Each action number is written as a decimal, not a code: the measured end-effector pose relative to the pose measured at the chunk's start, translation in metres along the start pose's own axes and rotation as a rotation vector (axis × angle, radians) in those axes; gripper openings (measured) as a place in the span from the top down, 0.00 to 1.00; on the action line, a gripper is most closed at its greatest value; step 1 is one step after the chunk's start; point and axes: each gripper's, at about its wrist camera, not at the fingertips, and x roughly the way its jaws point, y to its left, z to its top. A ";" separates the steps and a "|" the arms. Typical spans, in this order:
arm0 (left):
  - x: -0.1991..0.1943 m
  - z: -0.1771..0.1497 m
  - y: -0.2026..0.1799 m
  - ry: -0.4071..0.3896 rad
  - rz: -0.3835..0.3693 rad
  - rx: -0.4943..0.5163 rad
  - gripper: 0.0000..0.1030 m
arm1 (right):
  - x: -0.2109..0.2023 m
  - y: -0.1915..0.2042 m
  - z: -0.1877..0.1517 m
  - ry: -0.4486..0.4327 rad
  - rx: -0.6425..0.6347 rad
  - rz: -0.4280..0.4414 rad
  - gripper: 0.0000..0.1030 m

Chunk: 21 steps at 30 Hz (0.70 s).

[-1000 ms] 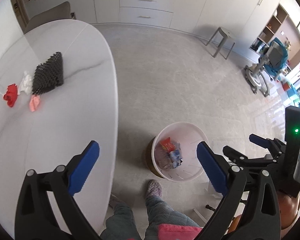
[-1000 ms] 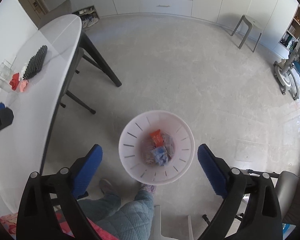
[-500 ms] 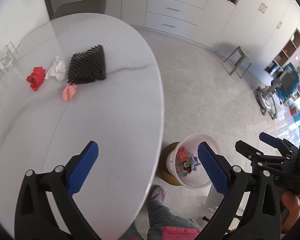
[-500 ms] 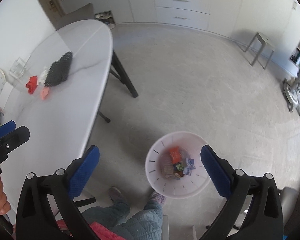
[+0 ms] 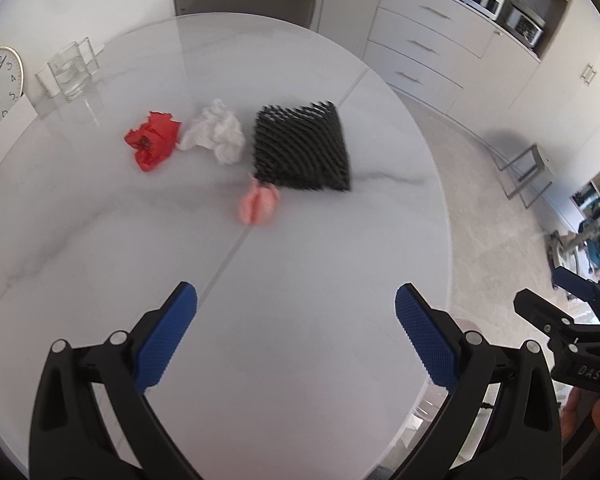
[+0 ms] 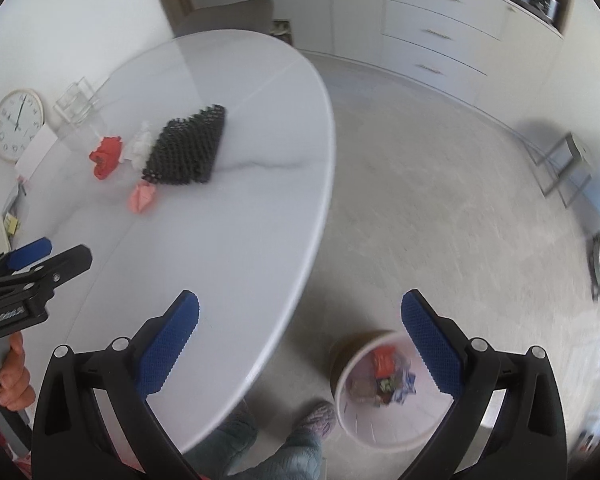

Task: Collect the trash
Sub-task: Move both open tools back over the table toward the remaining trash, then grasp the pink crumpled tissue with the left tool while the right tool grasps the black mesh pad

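hovering wide and empty, left tongs [image 5: 296, 320] face the table's [image 5: 300, 360] crumpled scraps [image 5: 259, 208]; right tongs [image 6: 300, 328] likewise.

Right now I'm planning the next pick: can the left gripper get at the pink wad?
Probably yes. The left gripper is open and empty, facing the pink wad across bare table; the black mesh only touches the wad's far side.

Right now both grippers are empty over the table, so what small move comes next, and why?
Probably ease the left gripper forward toward the pink wad, the nearest scrap. Both grippers are open and empty, four pieces lie on the table, and the bin on the floor already holds trash.
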 end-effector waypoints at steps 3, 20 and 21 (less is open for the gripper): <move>0.015 0.013 0.017 -0.008 0.009 -0.016 0.08 | 0.015 0.013 0.020 0.008 -0.027 0.020 0.02; 0.112 0.066 0.036 0.073 0.051 0.004 0.26 | 0.109 0.059 0.122 0.071 -0.105 0.089 0.02; 0.116 0.066 0.034 0.083 0.057 0.009 0.28 | 0.115 0.060 0.126 0.077 -0.111 0.090 0.02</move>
